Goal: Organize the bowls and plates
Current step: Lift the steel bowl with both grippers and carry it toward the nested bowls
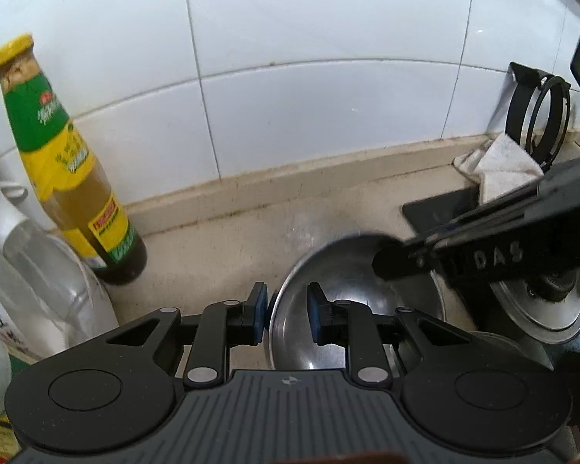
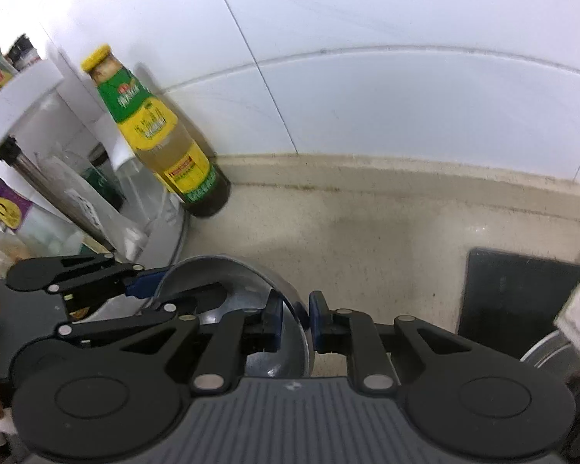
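A shiny steel bowl (image 1: 344, 294) sits low over the beige counter, held at opposite rims by both grippers. My left gripper (image 1: 288, 311) straddles the bowl's left rim, one blue pad outside and one inside, with a small gap showing. My right gripper (image 2: 295, 323) straddles the bowl's (image 2: 228, 282) right rim in the same way. In the left wrist view the right gripper's fingers (image 1: 402, 259) reach in over the bowl's far right rim. In the right wrist view the left gripper's fingers (image 2: 143, 286) show at the bowl's left rim.
A yellow-capped sauce bottle (image 1: 69, 162) stands by the tiled wall at the left, also in the right wrist view (image 2: 154, 131). A white rack of jars (image 2: 50, 178) is left. A black mat (image 2: 514, 297), a white cloth (image 1: 498, 166) and a steel lid (image 1: 537, 309) lie right.
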Available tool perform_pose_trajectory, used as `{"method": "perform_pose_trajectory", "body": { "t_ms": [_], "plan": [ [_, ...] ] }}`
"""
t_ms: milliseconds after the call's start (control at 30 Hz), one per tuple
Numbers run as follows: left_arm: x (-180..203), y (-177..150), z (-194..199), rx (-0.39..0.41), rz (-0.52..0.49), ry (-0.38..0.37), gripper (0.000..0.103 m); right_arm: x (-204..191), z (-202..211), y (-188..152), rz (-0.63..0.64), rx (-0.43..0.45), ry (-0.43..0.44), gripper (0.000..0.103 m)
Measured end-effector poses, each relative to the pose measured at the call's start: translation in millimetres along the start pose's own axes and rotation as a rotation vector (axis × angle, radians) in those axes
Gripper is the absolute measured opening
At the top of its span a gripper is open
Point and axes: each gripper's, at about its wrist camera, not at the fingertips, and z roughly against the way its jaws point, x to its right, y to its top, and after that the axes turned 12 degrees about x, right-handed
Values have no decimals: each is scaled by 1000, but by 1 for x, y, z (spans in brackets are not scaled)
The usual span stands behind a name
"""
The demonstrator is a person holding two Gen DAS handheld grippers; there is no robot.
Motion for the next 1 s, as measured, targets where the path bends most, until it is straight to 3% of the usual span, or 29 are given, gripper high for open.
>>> {"method": "perform_pose_trajectory", "body": {
  "t_ms": [233, 700, 1000],
  "plan": [
    [-13, 3, 15, 14, 34, -26, 28, -13, -2, -9, 0, -15, 34, 16],
    [-13, 28, 51, 88, 16, -53, 30, -23, 36, 5, -3, 71, 81, 17],
    [12, 22, 78, 83, 1, -194, 30, -15, 83, -8, 4, 65, 86, 17]
  ]
}}
